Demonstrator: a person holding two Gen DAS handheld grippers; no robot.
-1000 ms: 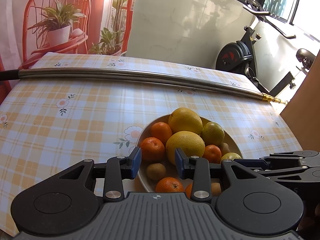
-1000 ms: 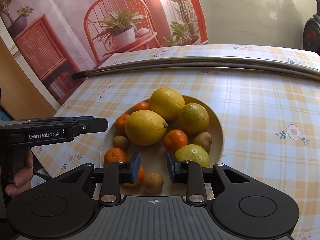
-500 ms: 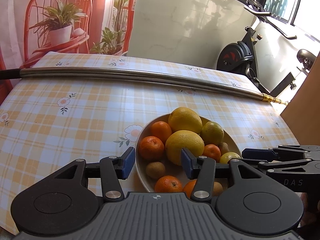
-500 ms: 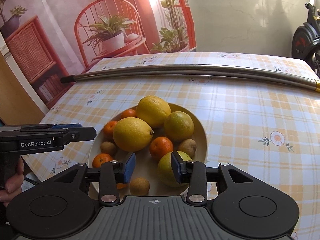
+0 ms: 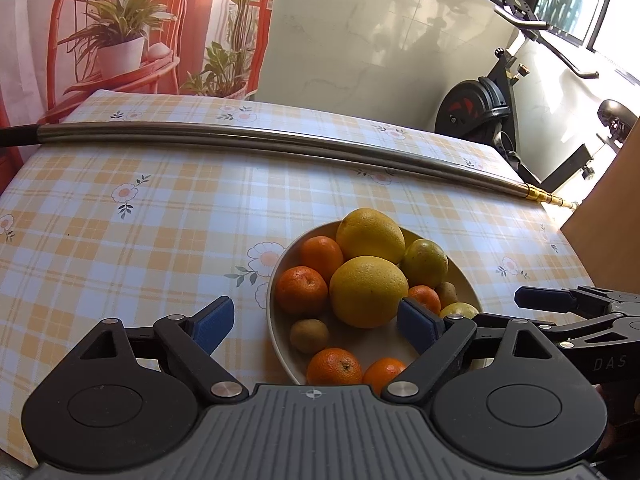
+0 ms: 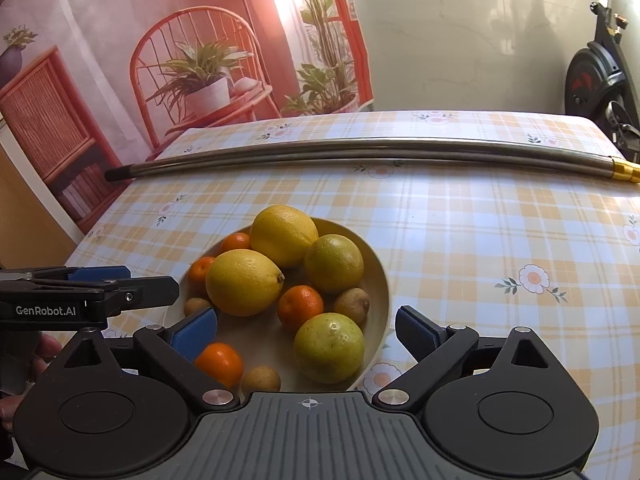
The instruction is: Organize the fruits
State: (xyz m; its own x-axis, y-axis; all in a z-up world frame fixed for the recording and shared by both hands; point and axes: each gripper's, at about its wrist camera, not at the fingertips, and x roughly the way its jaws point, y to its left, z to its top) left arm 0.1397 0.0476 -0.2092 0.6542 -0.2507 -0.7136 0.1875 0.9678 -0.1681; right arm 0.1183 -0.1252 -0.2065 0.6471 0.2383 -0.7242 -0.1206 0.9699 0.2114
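A cream bowl (image 5: 273, 320) (image 6: 383, 280) on the checked tablecloth holds two large yellow citrus fruits (image 5: 368, 292) (image 6: 242, 282), greenish ones (image 6: 328, 348), several mandarins (image 5: 300, 290) and small brown kiwis (image 5: 309, 335). My left gripper (image 5: 316, 326) hovers over the bowl's near left side, its jaws opening wide, with no fruit pressed between the blue pads. My right gripper (image 6: 306, 332) hangs over the near right side, jaws also opening, gripping nothing. Each gripper shows at the edge of the other's view: the right gripper (image 5: 540, 300) and the left gripper (image 6: 152, 286).
A long metal pole (image 5: 256, 140) (image 6: 360, 150) lies across the far part of the table. An exercise bike (image 5: 488, 108) stands beyond the right corner, and a brown panel (image 5: 612, 192) sits at the right edge. A printed backdrop hangs behind.
Both grippers' jaws have spread from nearly shut to wide apart. The hands have hardly shifted over the bowl, and the fruit lies as before.
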